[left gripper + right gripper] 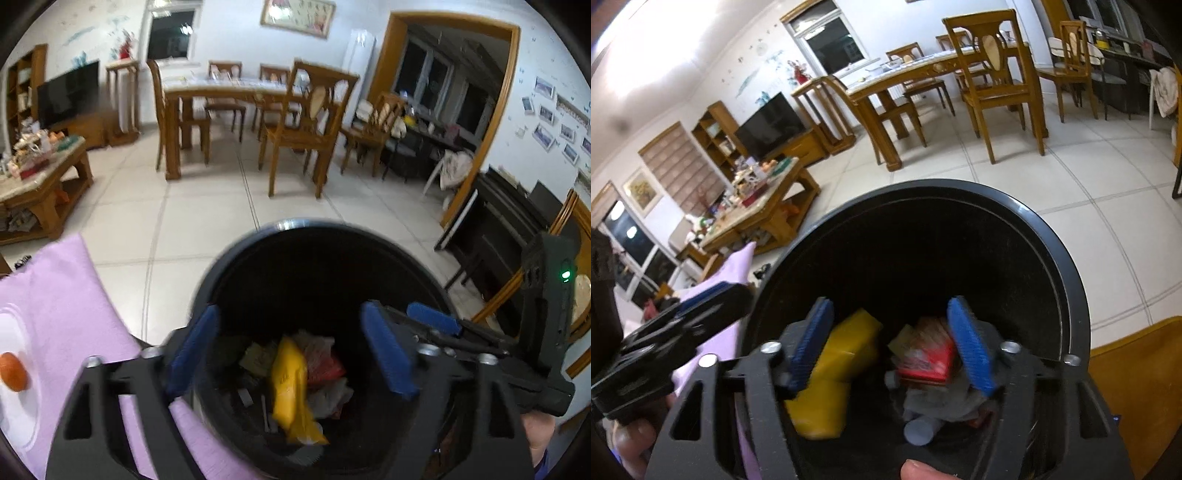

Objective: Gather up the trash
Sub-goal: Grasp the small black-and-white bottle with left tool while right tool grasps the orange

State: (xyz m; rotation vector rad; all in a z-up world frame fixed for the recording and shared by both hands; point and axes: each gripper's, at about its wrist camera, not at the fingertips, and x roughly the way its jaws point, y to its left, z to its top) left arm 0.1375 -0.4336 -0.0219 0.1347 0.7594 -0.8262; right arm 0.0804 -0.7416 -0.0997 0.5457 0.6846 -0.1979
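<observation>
A tiled floor [207, 206] is seen, with a dining table [221, 88] at twelve o'clock and a lilac cloth [55, 295] at nine. The black bin [295, 236] is held under both tongs – left gripper [291, 354] and right gripper [894, 347] spread wide, nothing grasped. Inside – a yellow packet [291, 387] and a red wrapper [927, 362] are blurred below the pads.

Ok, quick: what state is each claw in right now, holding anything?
Left claw: open, holding nothing, over the black bin.
Right claw: open, holding nothing, over the same bin, yellow wrapper lying below.
</observation>
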